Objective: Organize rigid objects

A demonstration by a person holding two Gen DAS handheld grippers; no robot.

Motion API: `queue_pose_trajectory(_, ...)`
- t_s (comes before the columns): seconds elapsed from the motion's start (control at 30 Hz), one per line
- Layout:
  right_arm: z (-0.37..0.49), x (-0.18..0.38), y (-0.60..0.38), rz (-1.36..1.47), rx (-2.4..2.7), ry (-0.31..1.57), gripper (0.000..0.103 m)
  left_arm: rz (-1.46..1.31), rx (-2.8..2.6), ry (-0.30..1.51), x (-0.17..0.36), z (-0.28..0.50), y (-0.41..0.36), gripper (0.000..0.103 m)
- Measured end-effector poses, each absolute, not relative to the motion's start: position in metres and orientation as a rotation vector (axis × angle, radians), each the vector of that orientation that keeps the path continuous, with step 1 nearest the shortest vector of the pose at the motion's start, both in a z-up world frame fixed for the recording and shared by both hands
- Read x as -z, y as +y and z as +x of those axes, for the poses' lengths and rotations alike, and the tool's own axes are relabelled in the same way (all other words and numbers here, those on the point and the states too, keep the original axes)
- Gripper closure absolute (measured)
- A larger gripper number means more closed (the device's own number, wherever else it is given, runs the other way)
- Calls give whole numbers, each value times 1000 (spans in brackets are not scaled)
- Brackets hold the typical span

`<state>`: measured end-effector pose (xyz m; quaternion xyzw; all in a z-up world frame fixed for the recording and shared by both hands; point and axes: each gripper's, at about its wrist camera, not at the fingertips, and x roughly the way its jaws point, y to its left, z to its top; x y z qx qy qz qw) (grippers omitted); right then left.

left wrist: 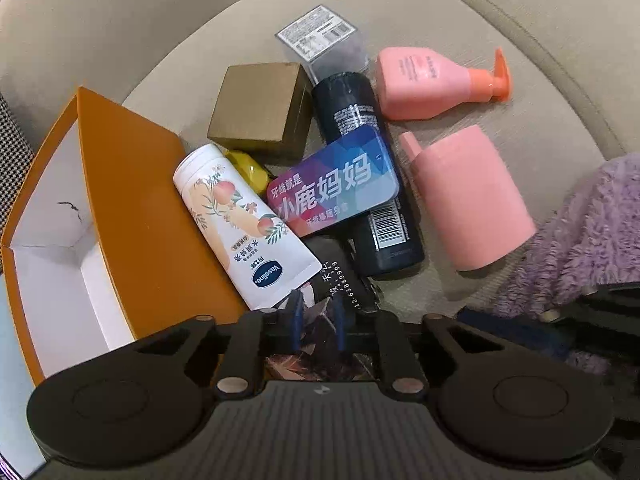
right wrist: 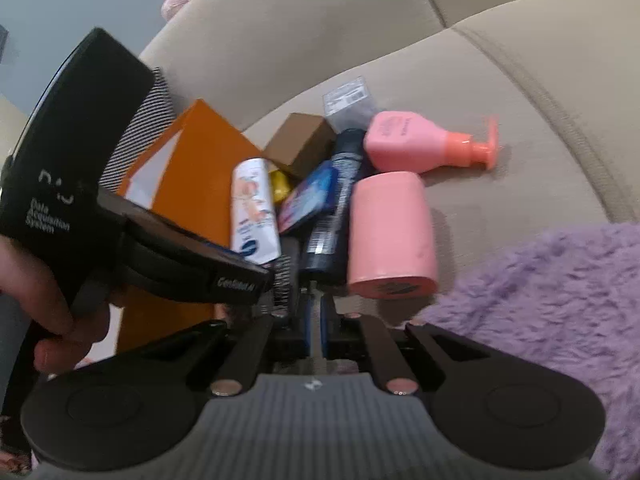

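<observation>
Black flat card-like item with printed digits [left wrist: 334, 280] lay at the pile's near edge on the beige sofa cushion [left wrist: 520, 92], beside the open orange cardboard box [left wrist: 132, 184] — left gripper [left wrist: 316, 320] clamped on its edge. Thin, stiff, light, probably slick — grip deeper. Right gripper [right wrist: 316, 320] closed, empty.

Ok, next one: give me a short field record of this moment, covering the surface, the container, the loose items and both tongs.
surface: beige sofa cushion
container: orange box, open, white inside, nothing visible in it
pile beside box: lotion tube, gold box, blue tin, dark bottle, pink cup, pink pump bottle
left tongs: closed on black printed item, kind unclear
right tongs: shut, empty
</observation>
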<state>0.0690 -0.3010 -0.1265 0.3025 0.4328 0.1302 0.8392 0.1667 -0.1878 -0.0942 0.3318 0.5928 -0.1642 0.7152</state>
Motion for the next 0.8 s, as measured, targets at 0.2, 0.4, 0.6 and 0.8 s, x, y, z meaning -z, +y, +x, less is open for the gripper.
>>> queue_pose_trajectory(0.2,84,133,-276,652,-457,967,58,692,387,1321,85,163,-180,88)
queue_pose_trajectory(0.4,103,146,-242,595,-480,1034,63,656,401,1322,89,169,-174,89)
queue_pose_trajectory(0.6,111,156,-231,610,-469,1067,63,624,419,1306,81,164,-166,90)
queue_pose_trajectory(0.8,104,154,-227,573,-447,1053,73,508,466,1259,57,146,-148,88)
